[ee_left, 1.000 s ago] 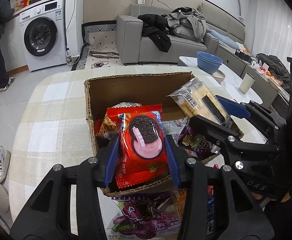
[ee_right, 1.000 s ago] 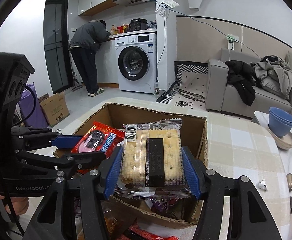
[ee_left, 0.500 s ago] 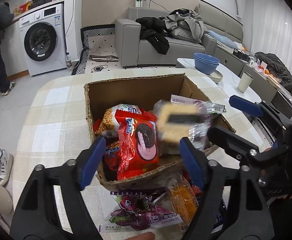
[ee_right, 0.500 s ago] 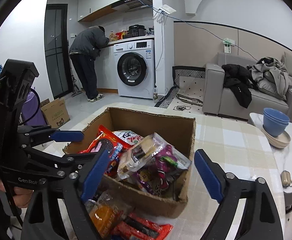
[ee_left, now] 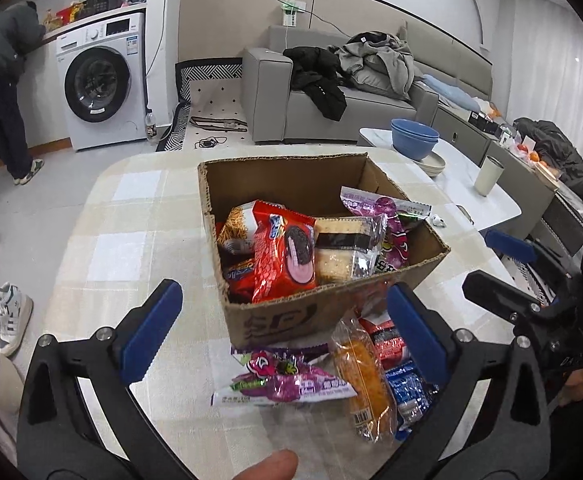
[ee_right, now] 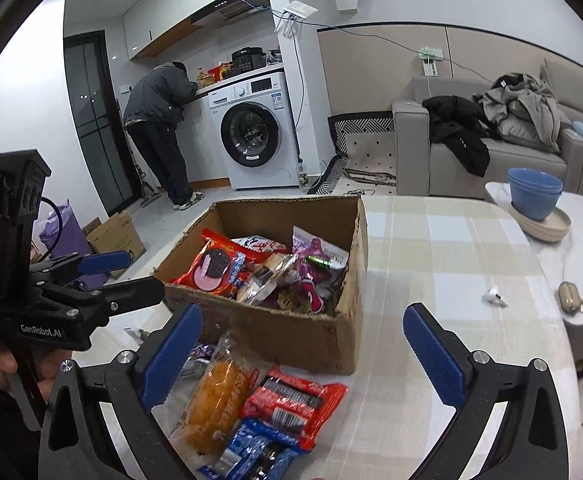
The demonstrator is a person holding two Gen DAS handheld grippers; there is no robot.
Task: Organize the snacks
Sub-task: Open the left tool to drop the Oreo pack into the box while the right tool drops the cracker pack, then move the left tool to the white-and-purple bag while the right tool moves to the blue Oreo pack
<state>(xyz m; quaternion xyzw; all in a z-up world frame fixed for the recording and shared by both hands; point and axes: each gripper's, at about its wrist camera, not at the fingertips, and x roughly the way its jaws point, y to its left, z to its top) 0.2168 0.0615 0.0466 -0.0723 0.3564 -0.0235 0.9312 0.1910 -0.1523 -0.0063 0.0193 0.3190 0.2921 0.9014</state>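
While the cardboard box [ee_left: 331, 316] sat mid-frame, packed to its rim | left gripper [ee_left: 281, 330] spread wide, empty, before the box's near wall | right gripper [ee_right: 303, 350] likewise spread, empty | loose snack packets [ee_right: 251, 404] low in frame | bare tablecloth [ee_right: 431, 280] right.

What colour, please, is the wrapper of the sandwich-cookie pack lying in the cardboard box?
Red, with a blue logo; the cookie pack shows best in the left wrist view.

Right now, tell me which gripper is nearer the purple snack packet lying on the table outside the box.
Left. The left gripper hangs open right over the purple snack packet, which lies between its fingers. The right gripper is open farther to the packet's right, over the orange and red packets.
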